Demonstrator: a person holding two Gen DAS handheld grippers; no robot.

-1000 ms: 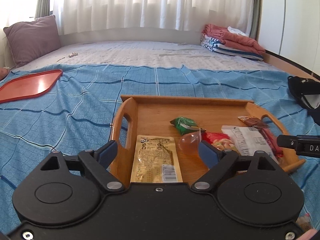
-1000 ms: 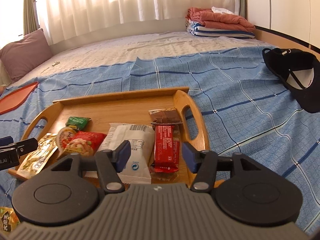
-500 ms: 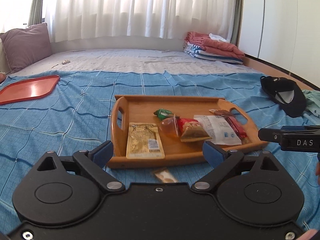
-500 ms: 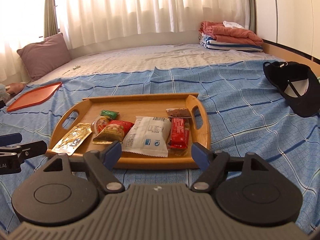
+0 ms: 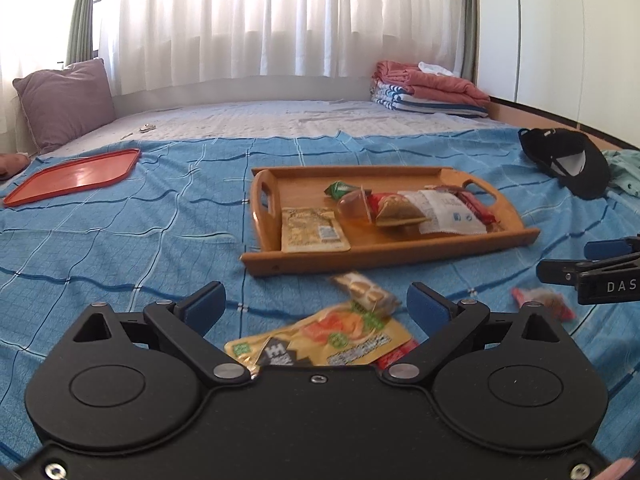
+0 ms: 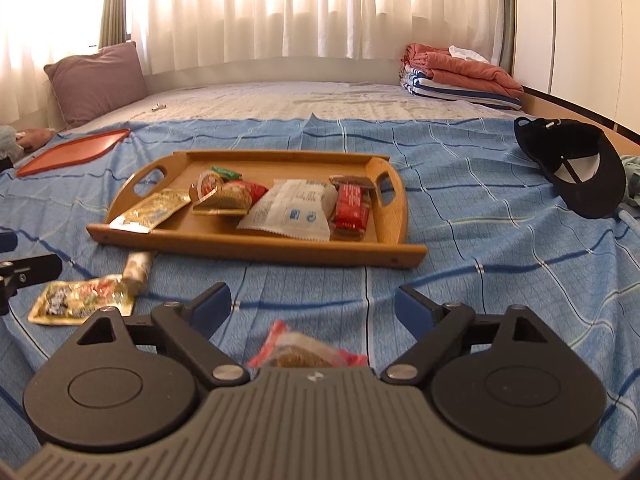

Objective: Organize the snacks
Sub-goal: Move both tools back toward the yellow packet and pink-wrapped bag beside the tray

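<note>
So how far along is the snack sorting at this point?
Mostly done: six or so packets already lie in the wooden tray. Nothing is in hand; the left claw stands open and empty, and the right claw is opening with nothing gripped. Left on the blue bedspread: a yellow pouch, a small biscuit pack and a red packet.

Bright daylight through white curtains (image 5: 280,20), glare upper left; fisheye-bent edges; near packets blurred
</note>
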